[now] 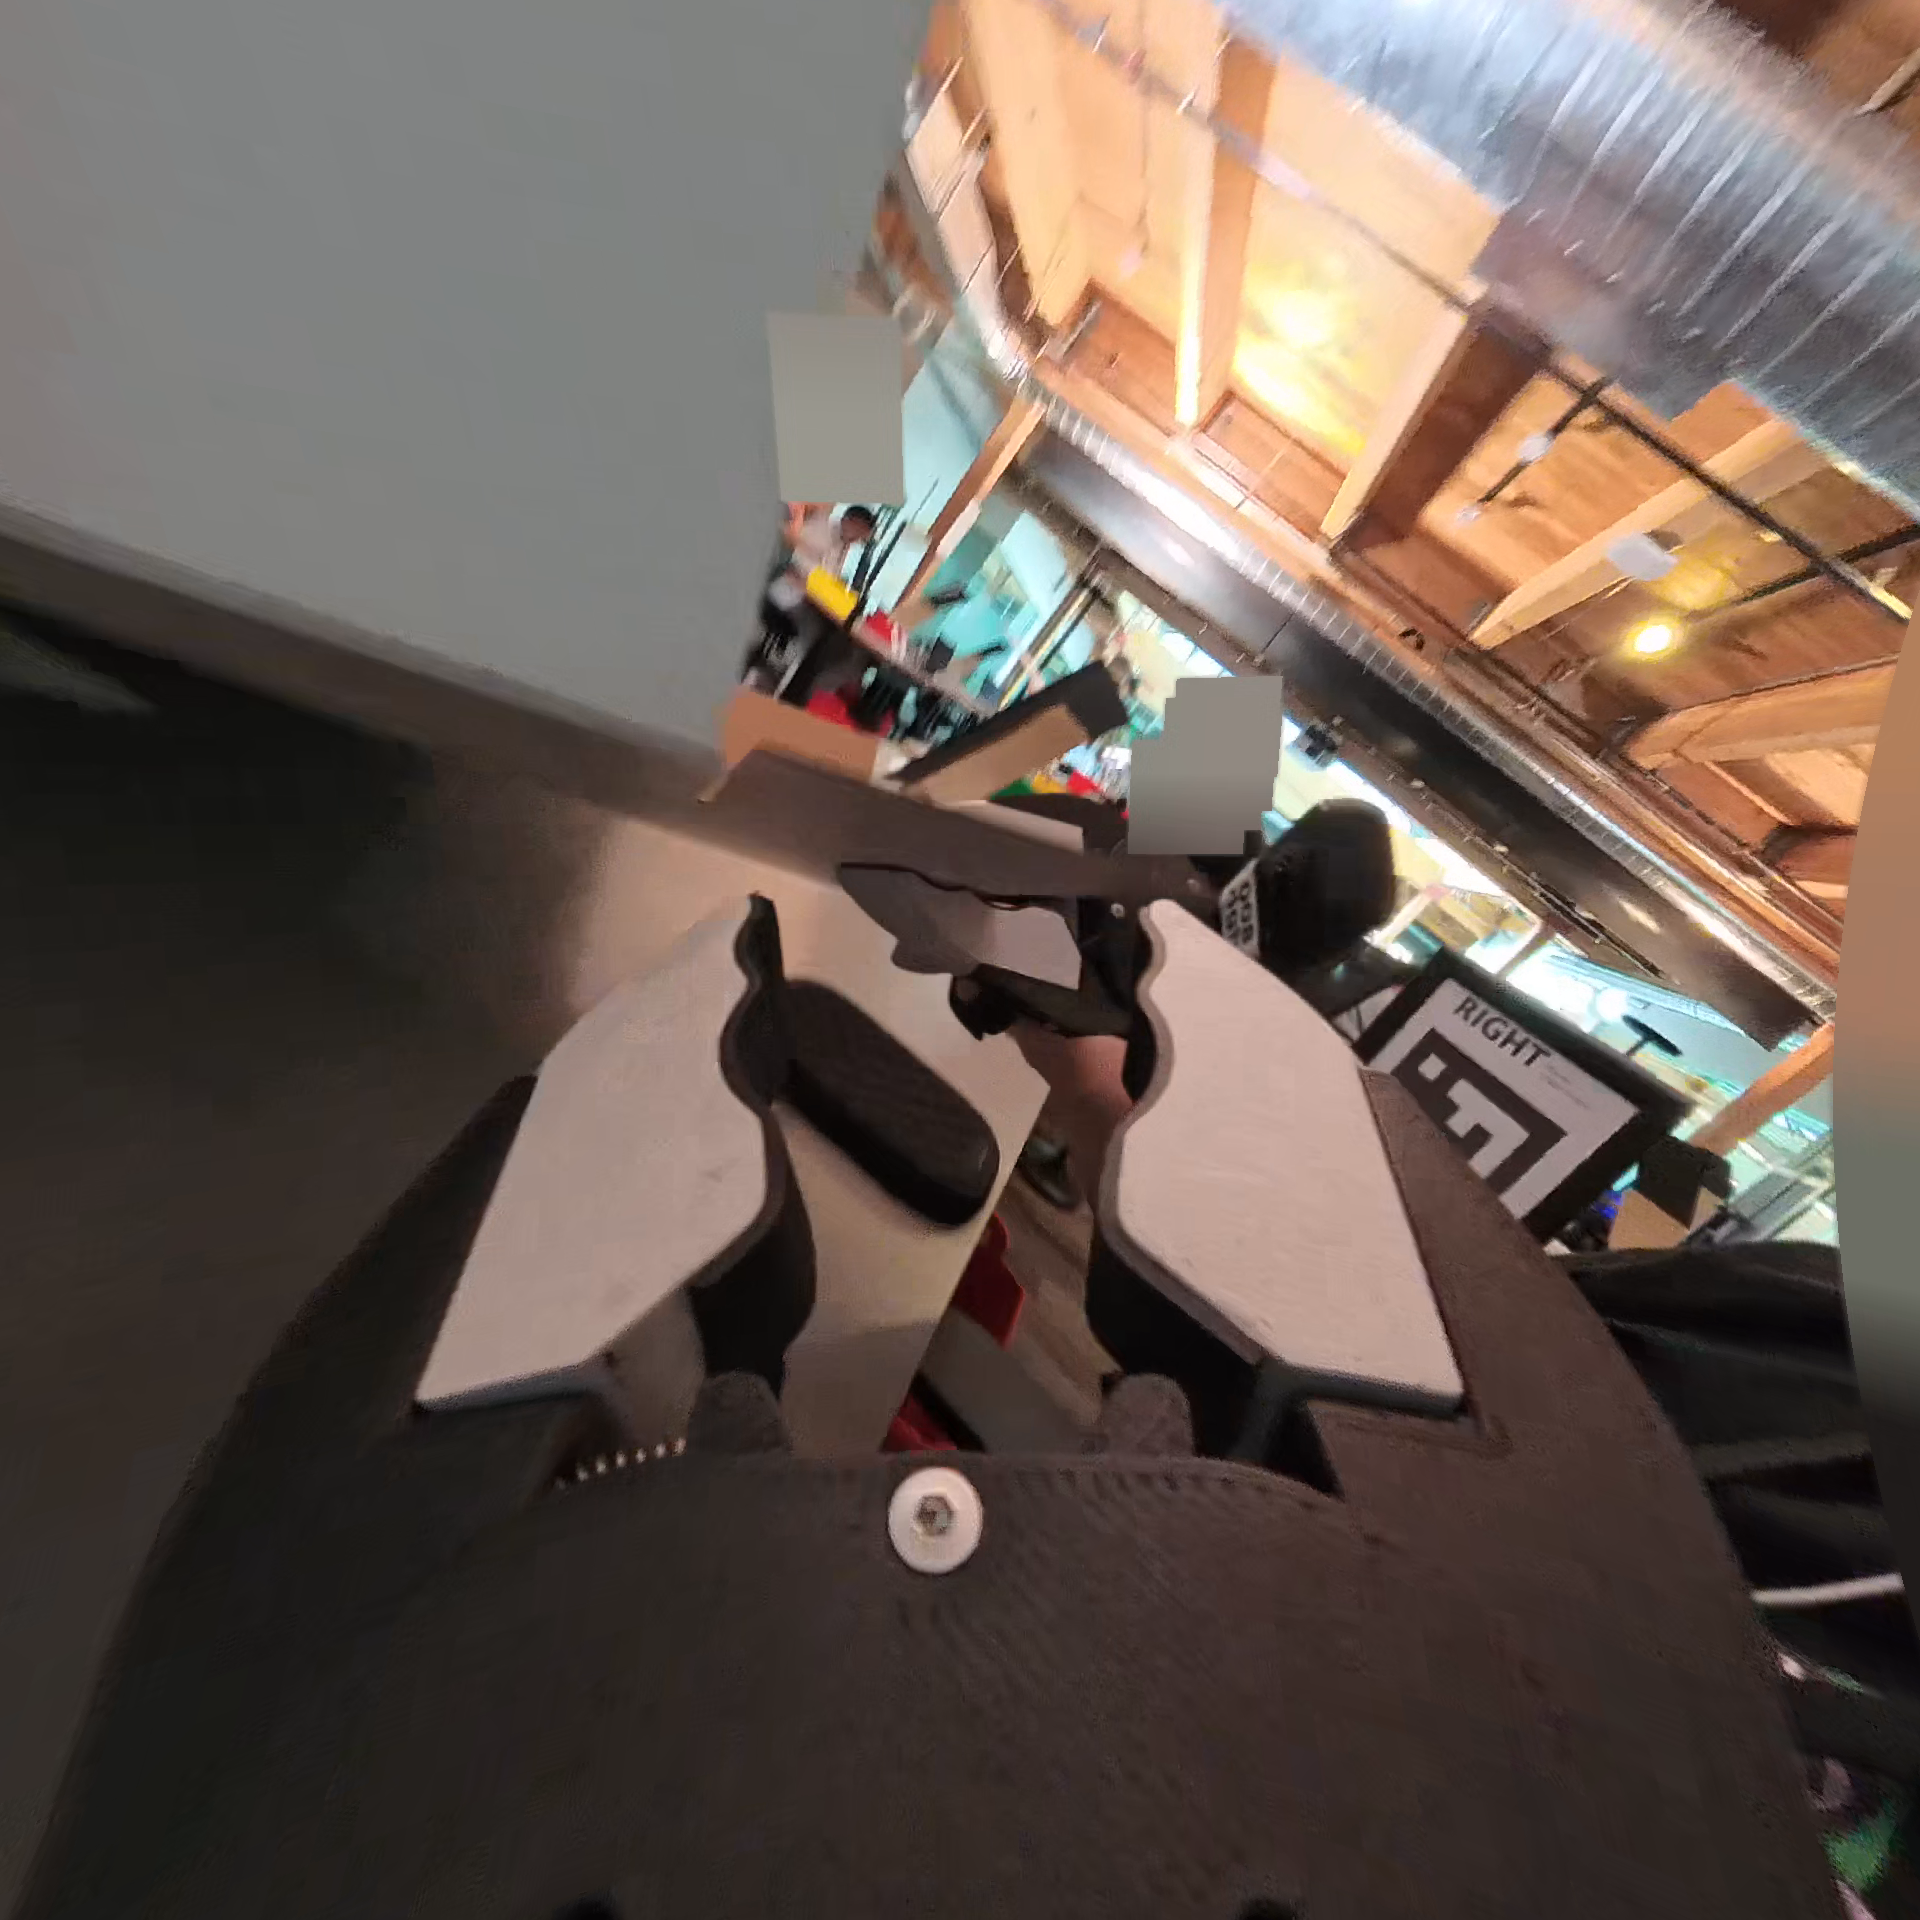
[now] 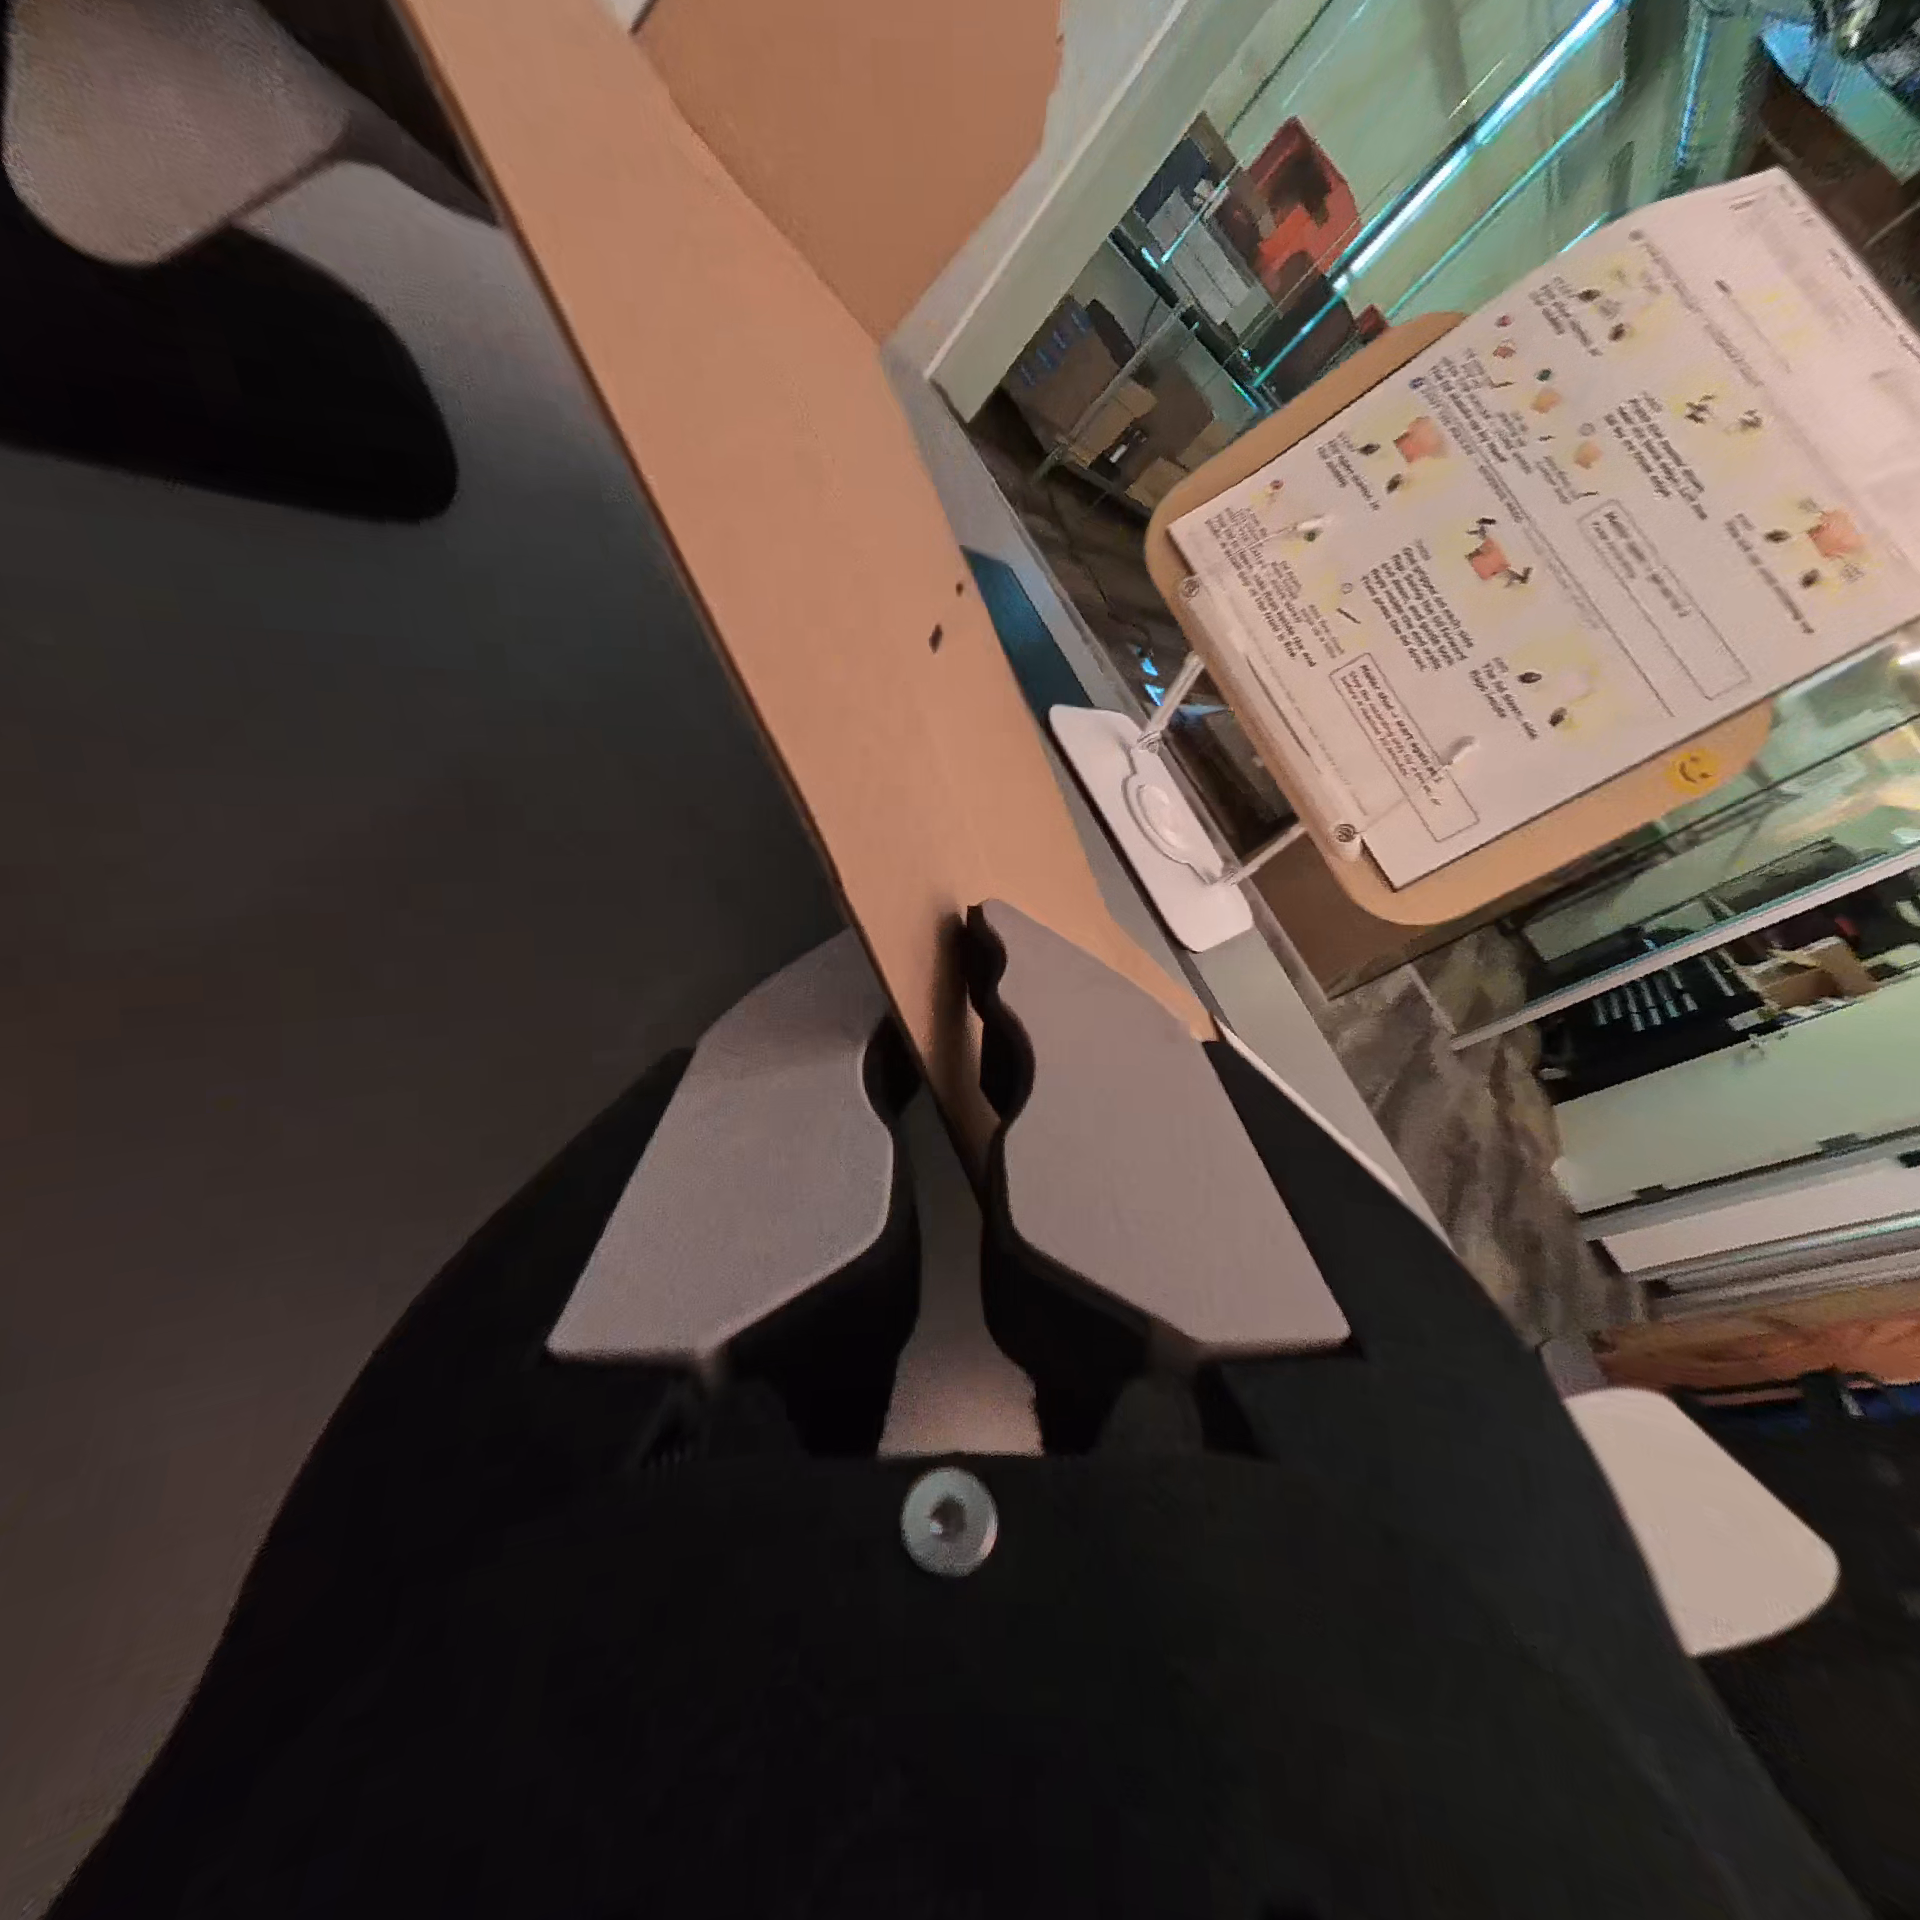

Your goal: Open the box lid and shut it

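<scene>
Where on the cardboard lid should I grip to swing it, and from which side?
Grip the lid at its thin free edge, coming edge-on, one finger on each face, as the right gripper does now. It's a flat panel, so only the edge fits between the fingers.

The left wrist view sits just behind the left tool [image 1: 951, 1049] and looks along its fingers, rolled hard to one side and tipped upward past a grey lid panel [image 1: 914, 831] to the wooden ceiling [image 1: 1351, 312], very near that panel. The right wrist view sits behind the right tool [image 2: 951, 997], also rolled sideways, pressed close against a tan cardboard flap [image 2: 790, 540] and facing an instruction sheet on a stand [image 2: 1538, 540] beyond it. The two views share little: the left one catches the right tool's marker plate [image 1: 1496, 1101] farther off.
</scene>
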`<move>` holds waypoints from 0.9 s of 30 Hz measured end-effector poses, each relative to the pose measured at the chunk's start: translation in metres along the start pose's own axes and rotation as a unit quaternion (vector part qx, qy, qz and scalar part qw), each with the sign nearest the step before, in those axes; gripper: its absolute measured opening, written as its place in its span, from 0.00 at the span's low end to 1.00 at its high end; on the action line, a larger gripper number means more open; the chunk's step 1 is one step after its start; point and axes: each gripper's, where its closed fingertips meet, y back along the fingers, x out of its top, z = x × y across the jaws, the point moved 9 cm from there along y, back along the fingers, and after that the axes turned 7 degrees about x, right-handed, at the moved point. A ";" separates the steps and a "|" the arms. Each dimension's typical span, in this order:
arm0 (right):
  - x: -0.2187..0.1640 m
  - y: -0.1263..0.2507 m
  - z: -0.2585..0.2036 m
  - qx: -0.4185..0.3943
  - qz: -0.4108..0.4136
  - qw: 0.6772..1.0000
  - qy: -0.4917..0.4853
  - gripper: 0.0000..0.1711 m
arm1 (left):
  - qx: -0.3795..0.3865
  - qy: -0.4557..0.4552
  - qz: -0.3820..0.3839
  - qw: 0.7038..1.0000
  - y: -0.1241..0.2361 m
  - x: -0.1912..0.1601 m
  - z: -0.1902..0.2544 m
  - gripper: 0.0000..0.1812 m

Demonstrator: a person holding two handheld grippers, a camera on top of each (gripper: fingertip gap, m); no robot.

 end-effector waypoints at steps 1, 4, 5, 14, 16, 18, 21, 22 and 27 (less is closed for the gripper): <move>0.002 0.009 0.010 0.002 0.007 1.000 -0.014 0.03 | -0.013 -0.010 0.024 1.000 0.007 0.005 0.003 0.36; 0.008 0.035 0.039 0.016 0.044 0.995 -0.087 0.03 | 0.031 -0.038 0.089 0.995 0.027 0.017 -0.006 0.38; 0.010 0.044 0.048 0.022 0.059 0.993 -0.104 0.02 | 0.077 -0.043 0.098 0.991 0.031 0.020 -0.015 0.39; 0.019 0.076 0.081 0.025 0.114 0.979 -0.170 0.02 | 0.321 -0.181 0.065 0.927 -0.039 0.049 -0.074 0.60; 0.019 0.079 0.081 0.028 0.111 0.978 -0.174 0.02 | 0.357 -0.215 0.033 0.908 -0.066 0.054 -0.091 0.61; 0.018 0.084 0.080 0.027 0.107 0.979 -0.172 0.02 | 0.351 -0.195 0.011 0.916 -0.090 0.058 -0.106 0.63; 0.014 0.091 0.082 0.033 0.104 0.979 -0.172 0.02 | 0.369 -0.199 -0.016 0.908 -0.116 0.063 -0.129 0.63; 0.011 0.095 0.083 0.041 0.106 0.978 -0.176 0.02 | 0.372 -0.210 -0.022 0.904 -0.122 0.064 -0.136 0.61; -0.021 0.116 0.100 0.104 0.105 0.969 -0.200 0.02 | 0.240 -0.203 -0.035 0.949 -0.138 0.071 -0.150 0.44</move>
